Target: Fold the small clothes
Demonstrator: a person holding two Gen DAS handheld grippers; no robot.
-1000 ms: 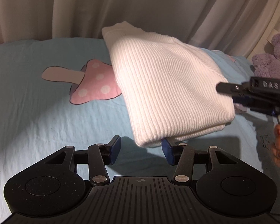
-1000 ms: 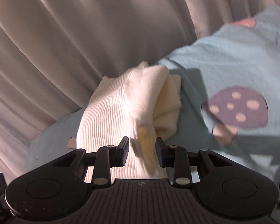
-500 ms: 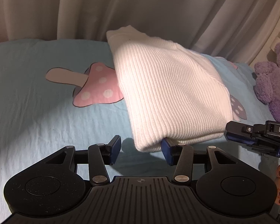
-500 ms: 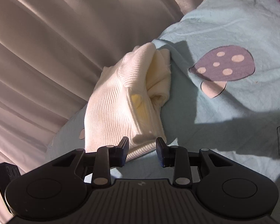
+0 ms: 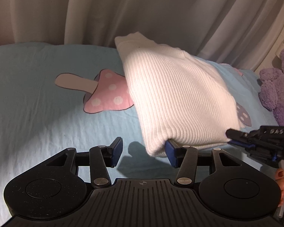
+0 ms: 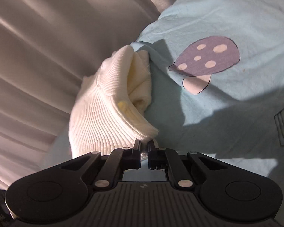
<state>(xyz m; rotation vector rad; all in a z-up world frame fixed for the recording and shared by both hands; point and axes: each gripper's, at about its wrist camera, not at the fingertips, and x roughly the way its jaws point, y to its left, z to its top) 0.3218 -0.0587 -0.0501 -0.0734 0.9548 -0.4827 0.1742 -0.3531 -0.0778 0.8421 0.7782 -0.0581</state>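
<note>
A folded white ribbed knit garment [image 5: 176,98] lies on the light blue mushroom-print sheet [image 5: 37,98]. My left gripper [image 5: 143,151] is open, low over the sheet at the garment's near corner; its right finger [image 5: 171,151] touches the fold's edge. My right gripper [image 6: 144,149] is shut on the garment's near edge [image 6: 142,132], with the cloth pinched between the fingers. It also shows at the right of the left wrist view [image 5: 259,140]. In the right wrist view the stacked layers of the garment [image 6: 111,102] gape open on the side.
A purple plush toy [image 5: 276,89] sits at the right edge of the bed. Beige curtains [image 5: 142,9] hang right behind the bed. Pink [image 5: 106,94] and purple [image 6: 208,56] mushroom prints mark the sheet.
My right gripper has come down to the garment's near edge and closed on it. The left gripper has stayed open at the corner, shifting slightly.
</note>
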